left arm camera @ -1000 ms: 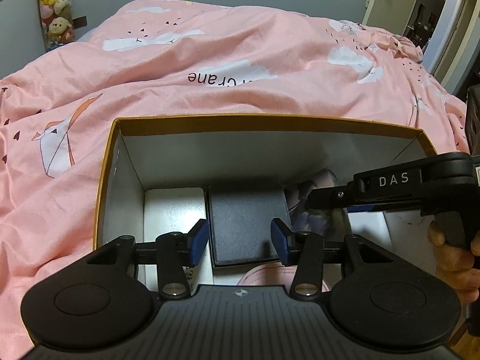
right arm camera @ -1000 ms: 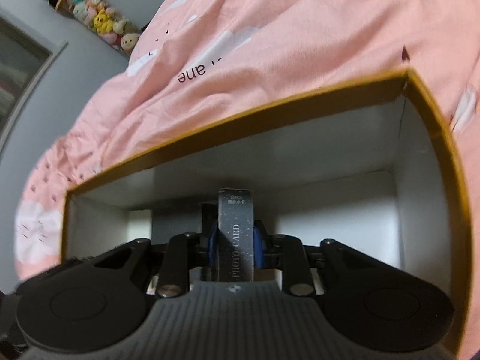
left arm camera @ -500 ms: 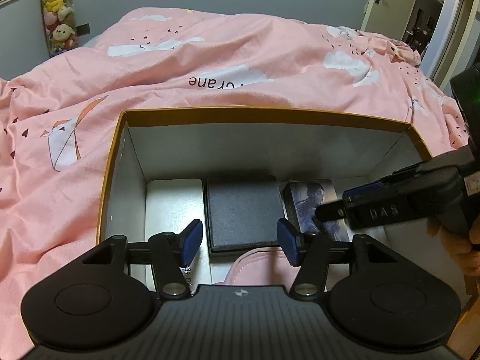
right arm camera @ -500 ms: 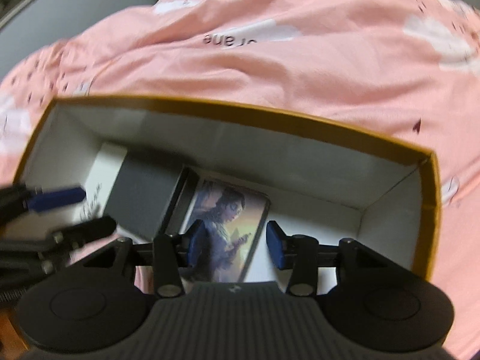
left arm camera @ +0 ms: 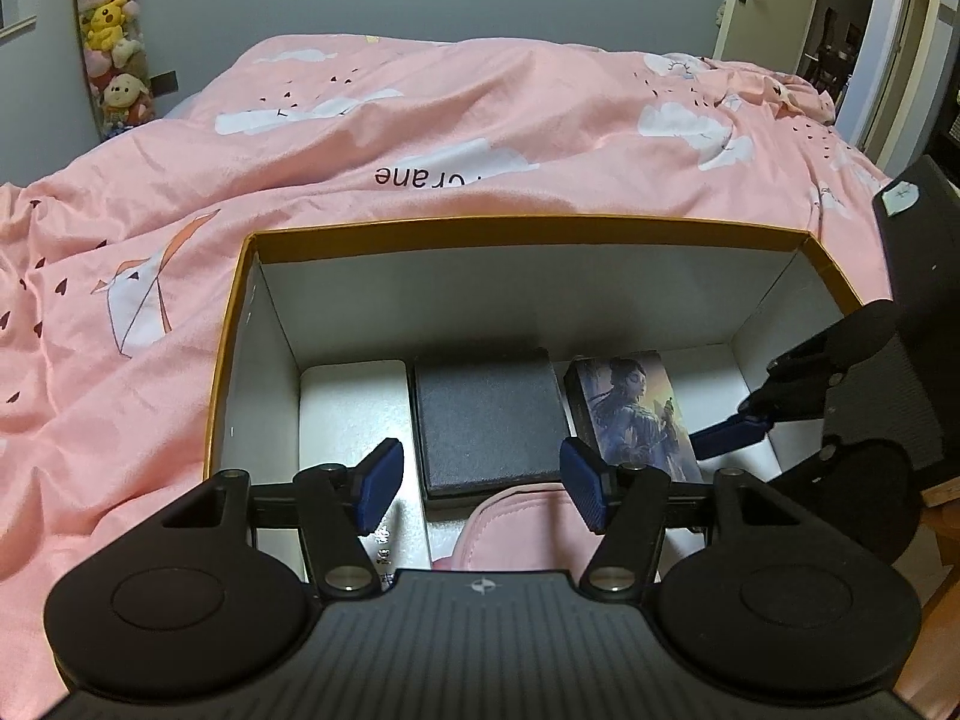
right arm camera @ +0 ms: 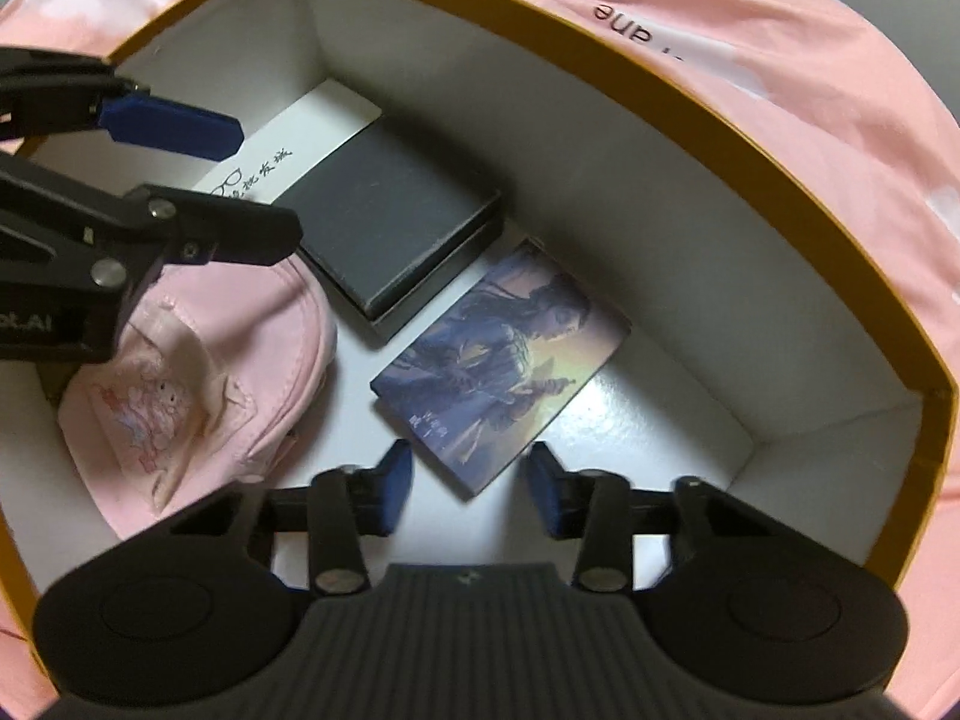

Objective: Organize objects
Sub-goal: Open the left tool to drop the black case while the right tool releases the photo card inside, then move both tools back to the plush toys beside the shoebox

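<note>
An open cardboard box with an orange rim (left arm camera: 516, 227) (right arm camera: 708, 114) sits on the bed. Inside lie a white box (left arm camera: 351, 405) (right arm camera: 300, 138), a black box (left arm camera: 489, 420) (right arm camera: 396, 234), an illustrated photo card box (left arm camera: 639, 414) (right arm camera: 504, 360) and a pink cap (left arm camera: 516, 528) (right arm camera: 198, 384). My left gripper (left arm camera: 480, 483) is open and empty above the near side of the box. My right gripper (right arm camera: 468, 492) is open and empty just above the card box, which lies flat on the box floor.
A pink duvet with cloud prints (left arm camera: 420, 138) surrounds the box. Plush toys (left arm camera: 111, 42) hang on the far left wall. A doorway (left arm camera: 852, 30) is at the far right. The right part of the box floor (right arm camera: 648, 420) is bare white.
My right gripper let go of the photo card box, which now lies flat in the box, and has drawn back above it. My left gripper rose slightly.
</note>
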The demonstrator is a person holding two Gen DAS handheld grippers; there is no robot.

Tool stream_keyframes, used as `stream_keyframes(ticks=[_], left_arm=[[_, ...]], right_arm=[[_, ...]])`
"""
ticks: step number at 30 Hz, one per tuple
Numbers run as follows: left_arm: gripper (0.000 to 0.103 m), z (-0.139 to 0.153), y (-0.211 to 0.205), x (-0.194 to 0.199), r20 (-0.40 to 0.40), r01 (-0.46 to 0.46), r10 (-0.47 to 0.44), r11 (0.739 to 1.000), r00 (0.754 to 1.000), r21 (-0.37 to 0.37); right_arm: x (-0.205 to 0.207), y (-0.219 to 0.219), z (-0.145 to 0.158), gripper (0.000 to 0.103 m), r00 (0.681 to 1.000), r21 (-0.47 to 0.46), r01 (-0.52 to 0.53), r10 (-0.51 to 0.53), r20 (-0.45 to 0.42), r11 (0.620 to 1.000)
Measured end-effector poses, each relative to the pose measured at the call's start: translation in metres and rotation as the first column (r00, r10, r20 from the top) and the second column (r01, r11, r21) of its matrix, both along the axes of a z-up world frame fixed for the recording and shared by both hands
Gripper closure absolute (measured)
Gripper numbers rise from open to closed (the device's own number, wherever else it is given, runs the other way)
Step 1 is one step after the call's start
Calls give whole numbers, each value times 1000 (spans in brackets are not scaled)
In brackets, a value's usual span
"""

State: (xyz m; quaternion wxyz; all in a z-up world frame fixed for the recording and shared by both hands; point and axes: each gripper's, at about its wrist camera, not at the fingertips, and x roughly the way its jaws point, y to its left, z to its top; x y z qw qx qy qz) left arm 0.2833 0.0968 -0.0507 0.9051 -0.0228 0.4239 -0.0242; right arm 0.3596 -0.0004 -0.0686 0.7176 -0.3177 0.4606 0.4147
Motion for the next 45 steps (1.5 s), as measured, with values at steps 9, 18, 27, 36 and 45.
stream_keyframes(ticks=[9,18,27,36,45], left_arm=[[33,-2,1,0,-8,-3,3,1000,1000,-8],[33,8,-1,-7,14,-2,2,1000,1000,9],[33,55,-19,-60,101,68,-67,998,993,-5],[33,62,-33,-123,-4,126,-130,967,991,-221],[31,22,-60,-146,-267,17,-152,894,952,-447]], right_arm=[[4,7,2,71,998,15,-53,52,42,998],[3,-5,18,72,999,50,-22,20,50,999],[-53,-65,79,69,988,285,104,-133,84,953],[-132,-129,94,64,952,385,258,-301,55,886],[-187,-181,69,64,902,285,416,-431,-12,864]])
